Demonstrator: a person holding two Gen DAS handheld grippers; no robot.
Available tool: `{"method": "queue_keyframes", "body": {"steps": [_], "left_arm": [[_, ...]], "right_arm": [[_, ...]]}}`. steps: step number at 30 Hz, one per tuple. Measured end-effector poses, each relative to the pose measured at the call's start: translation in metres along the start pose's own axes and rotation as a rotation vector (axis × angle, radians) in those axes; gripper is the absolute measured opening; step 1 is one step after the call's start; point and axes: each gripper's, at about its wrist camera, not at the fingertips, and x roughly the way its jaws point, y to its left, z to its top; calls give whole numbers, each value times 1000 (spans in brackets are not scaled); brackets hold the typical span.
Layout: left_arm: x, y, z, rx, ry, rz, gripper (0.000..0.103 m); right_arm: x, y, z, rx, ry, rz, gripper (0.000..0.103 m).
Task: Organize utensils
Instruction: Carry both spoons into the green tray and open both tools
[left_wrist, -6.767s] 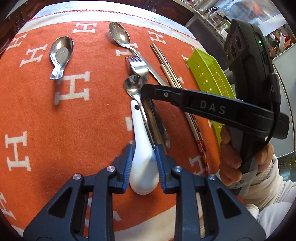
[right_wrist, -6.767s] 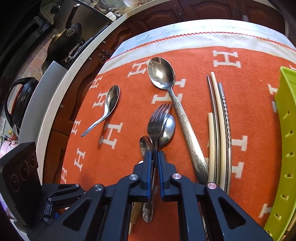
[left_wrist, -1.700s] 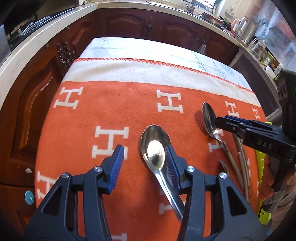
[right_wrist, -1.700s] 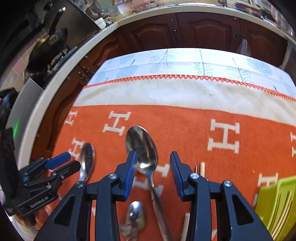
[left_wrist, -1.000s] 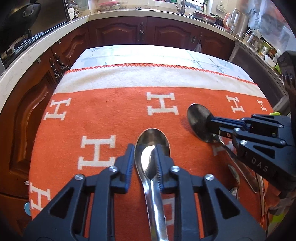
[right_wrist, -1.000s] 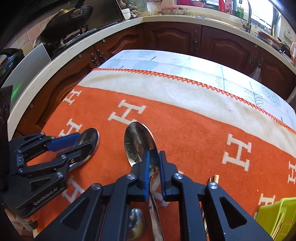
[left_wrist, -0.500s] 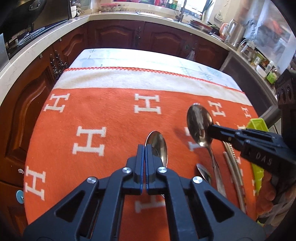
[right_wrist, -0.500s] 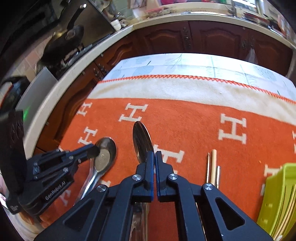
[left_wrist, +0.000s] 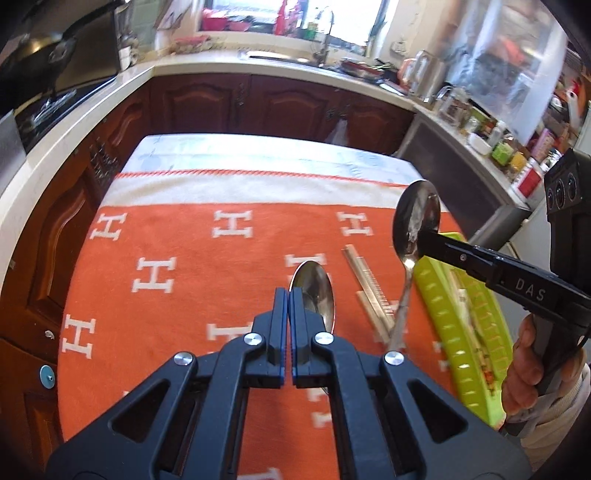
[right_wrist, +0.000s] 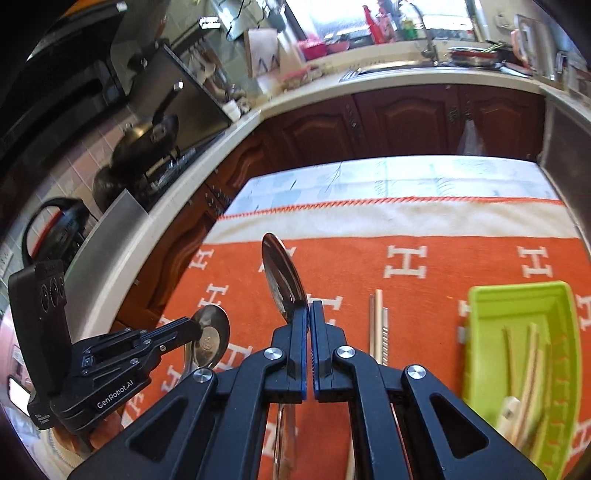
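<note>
An orange blanket (left_wrist: 192, 295) with white H letters and a cream band at its far end is spread over the table. A pale leaf-printed cloth (right_wrist: 424, 173) is seen beyond that cream band. Dark wooden cabinets (left_wrist: 207, 99) are set behind the blanket, topped by a cream counter (left_wrist: 258, 68). A black pan (right_wrist: 147, 144) is seen on the hob, left of the blanket. A tap (left_wrist: 327, 35) is seen at the counter's back, below the window. Jars and bottles (left_wrist: 495, 136) are crowded right of the blanket; details are blurred.
</note>
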Motion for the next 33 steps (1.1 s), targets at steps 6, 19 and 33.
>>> {"method": "queue_keyframes", "body": {"steps": [6, 19, 33], "left_arm": [[-19, -63, 6, 69, -21, -63, 0], [-20, -185, 7, 172, 12, -172, 0], [72, -232, -31, 194, 144, -106, 0]], "right_arm": [[-79, -22, -12, 28, -86, -41, 1], [-267, -98, -63, 153, -260, -178, 1], [-262, -161, -99, 113, -76, -392, 1]]}}
